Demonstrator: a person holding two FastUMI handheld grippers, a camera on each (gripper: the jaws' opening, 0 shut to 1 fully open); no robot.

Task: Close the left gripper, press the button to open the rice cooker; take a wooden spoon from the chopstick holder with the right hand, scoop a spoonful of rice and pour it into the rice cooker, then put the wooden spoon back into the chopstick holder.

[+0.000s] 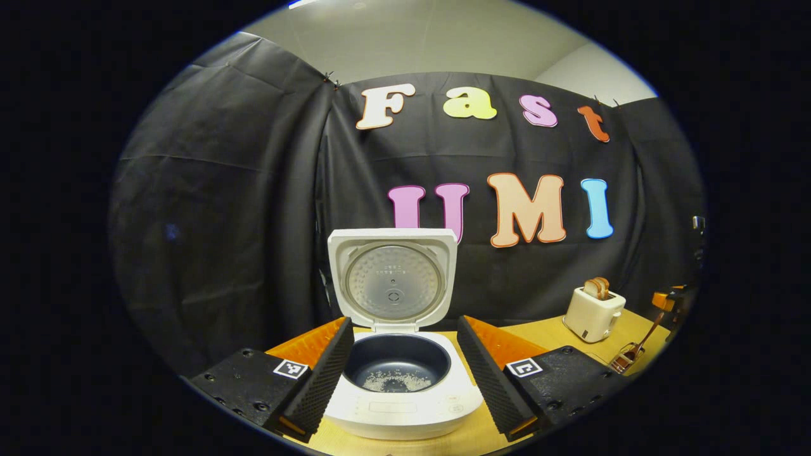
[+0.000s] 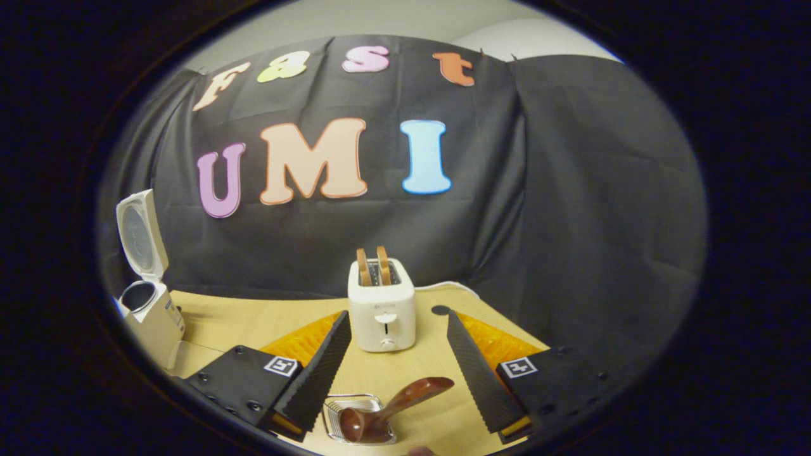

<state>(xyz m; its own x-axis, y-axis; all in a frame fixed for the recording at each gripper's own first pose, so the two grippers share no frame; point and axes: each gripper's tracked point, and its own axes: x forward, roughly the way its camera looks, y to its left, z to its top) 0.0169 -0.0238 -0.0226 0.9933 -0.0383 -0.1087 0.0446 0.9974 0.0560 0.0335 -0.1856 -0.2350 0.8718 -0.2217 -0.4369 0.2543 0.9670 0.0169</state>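
In front of my left gripper (image 1: 402, 373), in the left gripper view, the rice cooker (image 1: 399, 386) sits dead centre between my fingers, which stand wide apart and hold nothing. Its lid (image 1: 393, 278) is up, hinged back and upright, and the dark inner pot (image 1: 397, 367) has a thin scatter of rice (image 1: 396, 382) on its bottom. So I judge the button press and the pour done. Far off to the right on the wooden table (image 1: 538, 332) stands a toaster (image 1: 593, 311), and past it a wire chopstick holder (image 1: 624, 360) with a brown handle leaning out, small and hard to read. In the right gripper view, my right gripper (image 2: 399, 373) is also open, fingers well apart, empty. The wooden spoon (image 2: 393, 405) lies low between them, bowl end down in the chopstick holder (image 2: 355, 418) near my left finger, handle slanting up and to the right toward my right finger without touching it. The toaster (image 2: 382, 310) is straight ahead beyond it, and the rice cooker (image 2: 149, 297) is well off to the left, lid open. The spoon's long axis runs diagonally across my gap, not along it. The right hand is the nearer one by far. I judge the spoon is back in its holder and the next move is to pull clear.
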